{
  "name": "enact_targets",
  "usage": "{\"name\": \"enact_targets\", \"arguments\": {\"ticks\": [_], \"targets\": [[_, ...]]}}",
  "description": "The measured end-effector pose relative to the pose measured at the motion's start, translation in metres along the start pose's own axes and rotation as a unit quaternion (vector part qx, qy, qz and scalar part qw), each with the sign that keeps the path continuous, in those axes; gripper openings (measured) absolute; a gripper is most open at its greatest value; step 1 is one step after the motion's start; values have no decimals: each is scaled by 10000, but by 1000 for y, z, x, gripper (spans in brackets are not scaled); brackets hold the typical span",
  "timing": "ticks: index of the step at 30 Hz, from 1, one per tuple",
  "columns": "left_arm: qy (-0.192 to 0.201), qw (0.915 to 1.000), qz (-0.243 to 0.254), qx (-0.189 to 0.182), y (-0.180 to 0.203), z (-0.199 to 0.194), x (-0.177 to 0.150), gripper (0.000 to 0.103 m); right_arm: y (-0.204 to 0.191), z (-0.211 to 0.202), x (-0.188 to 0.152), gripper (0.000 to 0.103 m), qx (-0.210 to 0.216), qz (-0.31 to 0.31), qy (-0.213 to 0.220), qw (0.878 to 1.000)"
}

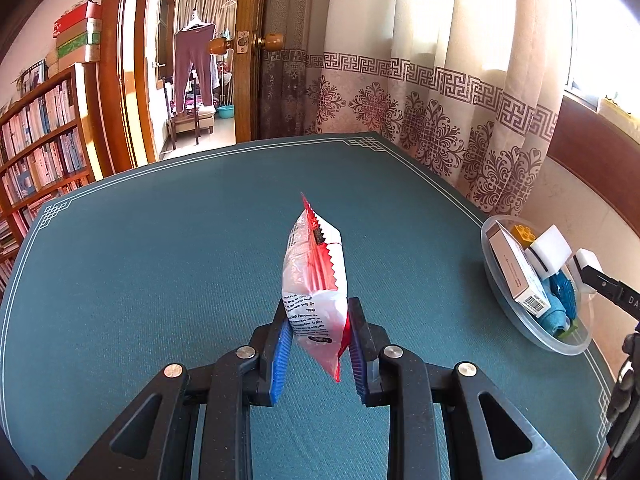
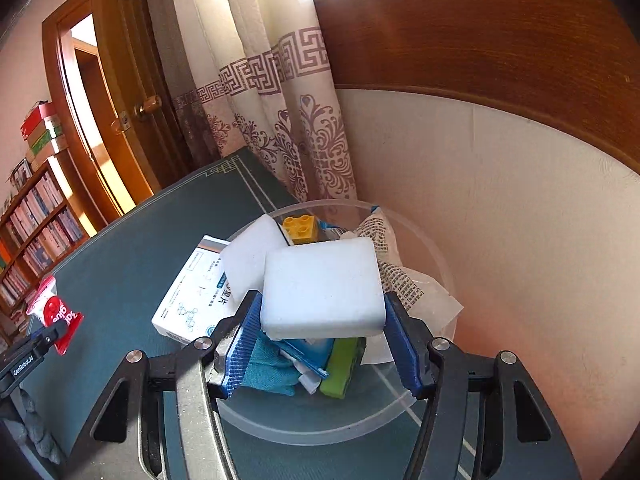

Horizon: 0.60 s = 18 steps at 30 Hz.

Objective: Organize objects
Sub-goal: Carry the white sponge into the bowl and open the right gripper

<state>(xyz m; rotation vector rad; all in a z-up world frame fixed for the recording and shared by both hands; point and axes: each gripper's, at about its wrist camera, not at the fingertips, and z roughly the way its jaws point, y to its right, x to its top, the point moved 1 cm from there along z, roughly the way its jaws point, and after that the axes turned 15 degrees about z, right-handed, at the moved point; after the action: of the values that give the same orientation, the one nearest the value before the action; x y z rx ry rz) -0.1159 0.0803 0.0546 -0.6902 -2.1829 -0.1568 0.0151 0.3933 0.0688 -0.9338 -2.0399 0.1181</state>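
A white sponge (image 2: 324, 288) hides most of the clear bowl (image 2: 436, 240) beneath it; the packets under it cannot be read, and the bookshelf (image 1: 40, 152) titles are too small to make out.

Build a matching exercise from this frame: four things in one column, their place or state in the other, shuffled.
1. sachet
2. sponge
3. brick
4. box

a. leaning on the bowl's rim
b. in the bowl, behind the sponge
c. clamped in the left gripper, above the table
d. between the right gripper's pads, over the bowl

Pairs: 1-c, 2-d, 3-b, 4-a
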Motion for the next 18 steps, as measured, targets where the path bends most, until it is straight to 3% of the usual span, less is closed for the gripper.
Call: {"name": "enact_targets", "arguments": {"ticks": [10,18], "targets": [[-74,10000,11,-41,0,5,-3,28,13,20,0,65,-11,152,-345,9993],[-69,9999,-37,-125,3,3,0,28,16,-1,5,72,129,152,-137,9997]]}}
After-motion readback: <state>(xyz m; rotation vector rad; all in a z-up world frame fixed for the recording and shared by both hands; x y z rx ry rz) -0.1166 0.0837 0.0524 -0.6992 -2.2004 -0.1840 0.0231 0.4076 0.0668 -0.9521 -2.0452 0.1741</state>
